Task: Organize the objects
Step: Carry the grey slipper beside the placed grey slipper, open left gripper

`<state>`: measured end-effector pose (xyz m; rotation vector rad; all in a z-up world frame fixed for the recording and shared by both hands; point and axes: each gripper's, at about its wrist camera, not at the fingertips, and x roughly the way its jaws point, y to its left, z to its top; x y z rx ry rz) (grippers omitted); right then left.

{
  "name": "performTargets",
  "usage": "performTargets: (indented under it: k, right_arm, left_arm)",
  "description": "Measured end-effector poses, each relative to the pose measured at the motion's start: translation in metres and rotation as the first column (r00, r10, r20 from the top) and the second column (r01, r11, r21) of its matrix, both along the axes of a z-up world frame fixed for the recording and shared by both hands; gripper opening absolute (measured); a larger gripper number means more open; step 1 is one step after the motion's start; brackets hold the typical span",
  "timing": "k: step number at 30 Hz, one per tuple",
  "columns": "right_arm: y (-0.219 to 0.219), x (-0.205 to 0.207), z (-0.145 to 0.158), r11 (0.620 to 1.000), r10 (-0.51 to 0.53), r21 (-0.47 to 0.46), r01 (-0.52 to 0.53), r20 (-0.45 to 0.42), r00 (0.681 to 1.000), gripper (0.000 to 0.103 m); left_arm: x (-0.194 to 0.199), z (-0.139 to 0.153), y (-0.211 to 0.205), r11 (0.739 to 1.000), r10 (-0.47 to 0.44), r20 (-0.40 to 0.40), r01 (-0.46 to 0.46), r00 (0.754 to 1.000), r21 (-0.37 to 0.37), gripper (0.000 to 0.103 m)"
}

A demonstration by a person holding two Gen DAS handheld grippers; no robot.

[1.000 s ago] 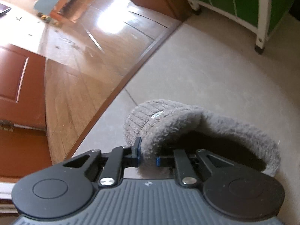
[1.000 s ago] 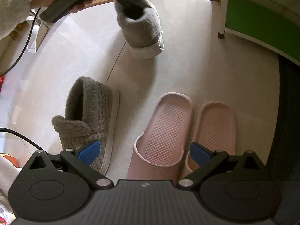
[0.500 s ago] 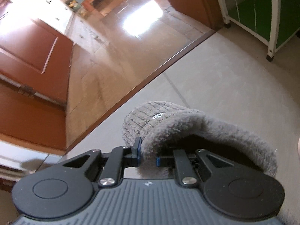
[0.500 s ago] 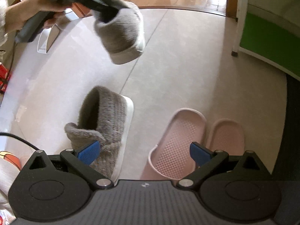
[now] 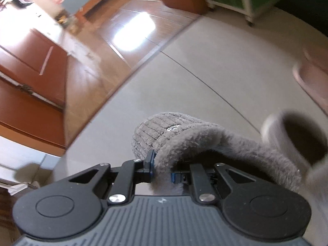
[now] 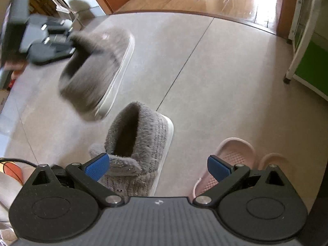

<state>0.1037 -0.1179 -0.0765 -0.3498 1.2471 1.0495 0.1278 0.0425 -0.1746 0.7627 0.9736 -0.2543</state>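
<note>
The left gripper (image 5: 162, 169) is clamped on the fuzzy collar of a grey slipper (image 6: 96, 71), held above the floor (image 6: 215, 78). The right gripper (image 6: 158, 165) is spread wide and empty; the second grey slipper (image 6: 139, 143) lies at 11 o'clock from it, pink sandals (image 6: 235, 160) at 2 o'clock.

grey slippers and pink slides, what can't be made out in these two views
- Carried grey slipper, right wrist view: motion blur smears its shape.
- Left hand-held gripper, left wrist view: fleece cuff covers part of its grip.
- Pink slides, right wrist view: heels hidden behind the right hand-held gripper.
- Floor grey slipper, left wrist view: blurred, cut by edge.
</note>
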Motion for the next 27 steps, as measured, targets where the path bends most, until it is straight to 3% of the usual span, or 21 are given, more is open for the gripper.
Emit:
performTargets:
  k: [7, 12, 16, 17, 22, 25, 27]
  right_arm:
    - [0.023, -0.003, -0.006, 0.999, 0.013, -0.039, -0.011, 0.036, 0.999, 0.103]
    - [0.044, -0.016, -0.001, 0.992, 0.095, -0.093, -0.085, 0.107, 0.99, 0.103]
    - [0.07, -0.032, 0.006, 0.976, 0.188, -0.142, -0.164, 0.169, 0.968, 0.103]
    - [0.077, -0.036, 0.009, 0.973, 0.201, -0.148, -0.176, 0.175, 0.964, 0.103]
    - [0.111, -0.066, 0.012, 0.955, 0.275, -0.154, -0.254, 0.138, 0.951, 0.102]
    - [0.131, -0.087, 0.006, 0.94, 0.302, -0.193, -0.28, 0.091, 0.949, 0.099]
    - [0.144, -0.103, 0.002, 0.938, 0.292, -0.222, -0.266, 0.093, 0.952, 0.092]
  left_arm:
    - [-0.063, -0.044, 0.006, 0.993, -0.107, -0.131, 0.098, 0.986, -0.072, 0.017]
    - [-0.087, -0.044, 0.013, 0.982, -0.073, -0.232, 0.029, 0.97, -0.188, 0.037]
    - [-0.102, -0.025, 0.033, 0.949, 0.0, -0.207, -0.065, 0.978, -0.307, 0.07]
    - [-0.104, -0.022, 0.039, 0.948, 0.026, -0.193, -0.085, 0.981, -0.307, 0.074]
    - [-0.101, -0.025, 0.064, 0.943, 0.124, -0.188, -0.175, 0.974, -0.285, 0.074]
    - [-0.098, -0.027, 0.074, 0.957, 0.123, -0.156, -0.158, 0.98, -0.242, 0.074]
    - [-0.095, -0.024, 0.082, 0.963, 0.139, -0.113, -0.161, 0.984, -0.215, 0.074]
